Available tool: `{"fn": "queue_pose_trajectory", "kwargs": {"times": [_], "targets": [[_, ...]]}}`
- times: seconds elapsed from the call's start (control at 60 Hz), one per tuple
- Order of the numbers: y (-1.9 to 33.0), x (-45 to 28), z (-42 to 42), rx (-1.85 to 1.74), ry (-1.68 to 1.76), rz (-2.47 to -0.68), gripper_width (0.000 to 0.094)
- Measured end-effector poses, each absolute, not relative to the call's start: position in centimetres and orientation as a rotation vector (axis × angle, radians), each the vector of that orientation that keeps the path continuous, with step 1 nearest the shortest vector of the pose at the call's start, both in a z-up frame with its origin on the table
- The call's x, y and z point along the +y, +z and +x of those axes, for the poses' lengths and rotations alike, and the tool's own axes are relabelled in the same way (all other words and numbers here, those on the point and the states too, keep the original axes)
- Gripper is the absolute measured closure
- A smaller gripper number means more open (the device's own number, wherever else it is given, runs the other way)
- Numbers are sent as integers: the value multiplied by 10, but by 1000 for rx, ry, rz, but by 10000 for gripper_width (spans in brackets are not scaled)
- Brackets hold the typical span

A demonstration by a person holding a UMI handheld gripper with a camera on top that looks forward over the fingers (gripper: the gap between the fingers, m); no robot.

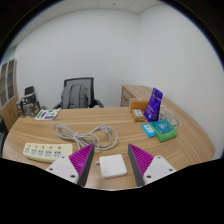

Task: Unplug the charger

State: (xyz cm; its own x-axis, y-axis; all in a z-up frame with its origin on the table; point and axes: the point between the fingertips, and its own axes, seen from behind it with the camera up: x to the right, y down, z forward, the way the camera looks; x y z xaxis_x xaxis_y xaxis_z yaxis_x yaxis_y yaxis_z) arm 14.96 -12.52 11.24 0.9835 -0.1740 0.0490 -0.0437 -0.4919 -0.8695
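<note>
A white square charger (112, 166) lies flat on the wooden table (110, 125), between my two fingers with a gap at each side. Its prongs point to the left, free of any socket. My gripper (112, 160) is open, its purple pads (82, 158) flanking the charger. A white power strip (47, 150) lies to the left, just beyond the left finger. A coiled white cable (85, 133) lies beyond the charger, toward the middle of the table.
Small coloured boxes (160, 129) and a purple packet (153, 104) stand at the right. A book (46, 114) lies at the far left. A black office chair (79, 94) stands behind the table, and a shelf (8, 85) against the left wall.
</note>
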Motion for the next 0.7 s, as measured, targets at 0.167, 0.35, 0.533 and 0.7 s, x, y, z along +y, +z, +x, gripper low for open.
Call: {"fn": "queue_pose_trajectory", "kwargs": {"times": [0.167, 0.35, 0.533, 0.7], "targets": [[171, -173, 114, 109, -236, -2054, 249], [212, -245, 68, 140, -250, -2051, 251], [226, -301, 42, 165, -286, -2049, 251], [232, -328, 28, 161, -302, -2053, 252]]}}
